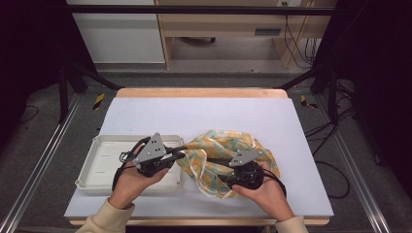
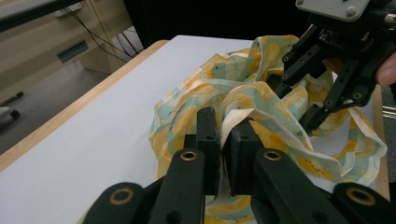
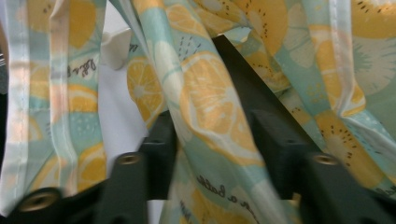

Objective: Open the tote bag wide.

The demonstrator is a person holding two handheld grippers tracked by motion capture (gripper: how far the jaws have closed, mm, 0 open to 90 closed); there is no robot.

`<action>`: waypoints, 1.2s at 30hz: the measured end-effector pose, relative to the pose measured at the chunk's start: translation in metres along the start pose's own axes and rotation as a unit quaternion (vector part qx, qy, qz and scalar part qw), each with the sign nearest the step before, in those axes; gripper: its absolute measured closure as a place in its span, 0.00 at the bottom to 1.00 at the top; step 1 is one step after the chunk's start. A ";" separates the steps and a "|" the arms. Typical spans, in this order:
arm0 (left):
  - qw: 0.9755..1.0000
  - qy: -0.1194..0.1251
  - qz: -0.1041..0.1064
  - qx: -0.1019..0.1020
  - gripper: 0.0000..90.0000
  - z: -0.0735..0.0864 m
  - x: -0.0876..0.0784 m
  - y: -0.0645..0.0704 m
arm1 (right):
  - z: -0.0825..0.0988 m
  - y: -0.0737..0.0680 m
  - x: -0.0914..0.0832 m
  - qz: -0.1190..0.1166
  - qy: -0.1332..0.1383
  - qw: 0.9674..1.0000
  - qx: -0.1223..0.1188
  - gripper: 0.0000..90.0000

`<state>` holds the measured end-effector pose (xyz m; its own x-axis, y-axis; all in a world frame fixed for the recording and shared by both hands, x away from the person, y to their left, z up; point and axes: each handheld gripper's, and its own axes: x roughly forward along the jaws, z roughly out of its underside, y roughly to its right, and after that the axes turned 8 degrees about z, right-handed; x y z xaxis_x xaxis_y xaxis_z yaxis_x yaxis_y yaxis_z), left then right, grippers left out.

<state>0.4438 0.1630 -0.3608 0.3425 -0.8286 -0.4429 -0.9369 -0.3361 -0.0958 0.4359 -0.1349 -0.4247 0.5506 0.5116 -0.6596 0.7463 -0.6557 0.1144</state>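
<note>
the left gripper [image 1: 178,156] was clenched on the cloth's [image 1: 214,145] 9 o'clock edge beside the tray [image 1: 97,167]. the right gripper [image 1: 228,177] at 5 o'clock straddled a fold, not yet pinching; it should close fully before lifting.

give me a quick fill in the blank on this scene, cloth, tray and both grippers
1. The left gripper is shut on a fold of the ____-print cloth.
2. The white tray lies to the ____ of the cloth in the high view.
3. In the right gripper view, cloth hangs between the jaws of the right gripper, which are not pressed ____.
4. Tray and cloth rest on a ____ table top with a wooden edge.

Missing words: lemon; left; together; white
</note>
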 end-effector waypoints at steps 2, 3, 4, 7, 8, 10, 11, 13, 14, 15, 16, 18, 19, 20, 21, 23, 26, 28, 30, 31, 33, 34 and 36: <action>1.000 -0.016 0.008 -0.001 0.93 0.001 0.001 -0.001 | 0.001 0.001 -0.002 0.006 0.002 1.000 0.002 0.83; 1.000 -0.025 0.011 0.000 0.91 0.002 0.002 -0.001 | 0.002 0.003 -0.004 0.012 0.003 1.000 0.006 0.86; 0.999 -0.037 0.018 0.000 0.88 0.004 0.004 -0.002 | 0.002 0.004 -0.005 0.017 0.008 1.000 0.012 0.89; 0.998 -0.066 0.003 0.006 0.75 0.009 0.009 -0.004 | 0.004 0.010 -0.009 0.040 0.021 0.999 0.025 0.93; 0.997 -0.071 -0.003 0.003 0.69 0.011 0.009 -0.006 | 0.005 0.011 -0.010 0.049 0.027 0.998 0.029 0.94; 0.997 -0.081 -0.001 -0.004 0.55 0.015 0.009 -0.012 | 0.008 0.014 -0.014 0.069 0.046 0.996 0.042 0.95; 0.997 -0.081 -0.001 -0.004 0.53 0.015 0.009 -0.012 | 0.008 0.014 -0.014 0.069 0.046 0.996 0.042 0.95; 0.996 -0.091 0.000 -0.007 0.51 0.018 0.005 -0.016 | 0.010 0.012 -0.017 0.071 0.055 0.995 0.042 0.95; 0.995 -0.100 -0.004 -0.004 0.51 0.019 0.003 -0.018 | 0.011 0.011 -0.018 0.070 0.057 0.995 0.040 0.95; 0.994 -0.110 -0.009 -0.002 0.51 0.020 0.000 -0.021 | 0.012 0.009 -0.020 0.069 0.059 0.995 0.037 0.95; 0.993 -0.113 -0.020 -0.005 0.50 0.021 -0.003 -0.025 | 0.015 0.004 -0.022 0.062 0.060 0.996 0.030 0.94; 0.993 -0.104 -0.043 -0.018 0.50 0.023 -0.011 -0.032 | 0.018 0.001 -0.023 0.059 0.059 0.996 0.027 0.94; 0.994 -0.092 -0.055 -0.026 0.51 0.023 -0.014 -0.034 | 0.021 -0.002 -0.024 0.057 0.055 0.997 0.024 0.93; 0.994 -0.081 -0.065 -0.032 0.51 0.022 -0.017 -0.035 | 0.024 -0.006 -0.024 0.056 0.052 0.997 0.021 0.93; 0.995 -0.067 -0.067 -0.037 0.51 0.020 -0.019 -0.036 | 0.027 -0.009 -0.025 0.054 0.048 0.997 0.018 0.93; 0.996 -0.043 -0.063 -0.042 0.51 0.015 -0.018 -0.034 | 0.034 -0.016 -0.025 0.050 0.037 0.998 0.007 0.92; 0.998 -0.034 -0.047 -0.033 0.46 0.006 -0.006 -0.027 | 0.042 -0.025 -0.024 0.042 0.021 0.999 -0.007 0.92; 0.998 -0.038 -0.036 -0.023 0.42 0.000 0.005 -0.022 | 0.045 -0.029 -0.023 0.037 0.014 0.999 -0.016 0.91; 0.998 -0.051 -0.020 -0.010 0.38 -0.007 0.017 -0.020 | 0.046 -0.032 -0.023 0.033 0.010 0.999 -0.024 0.91; 0.998 -0.057 -0.014 -0.004 0.36 -0.010 0.024 -0.019 | 0.046 -0.033 -0.023 0.030 0.008 0.999 -0.028 0.91; 0.998 -0.066 -0.001 0.000 0.34 -0.013 0.039 -0.019 | 0.047 -0.036 -0.022 0.027 0.005 0.999 -0.035 0.90; 0.997 -0.074 0.005 0.003 0.33 -0.013 0.048 -0.020 | 0.048 -0.037 -0.022 0.023 0.002 0.999 -0.038 0.90; 0.995 -0.100 0.008 0.005 0.32 -0.012 0.065 -0.024 | 0.049 -0.038 -0.022 0.021 0.000 0.999 -0.040 0.90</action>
<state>0.4894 0.1120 -0.3763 0.3080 -0.7272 -0.6135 -0.9430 -0.3190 -0.0952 0.3768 -0.1485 -0.4508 0.5824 0.4835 -0.6535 0.7494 -0.6308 0.2012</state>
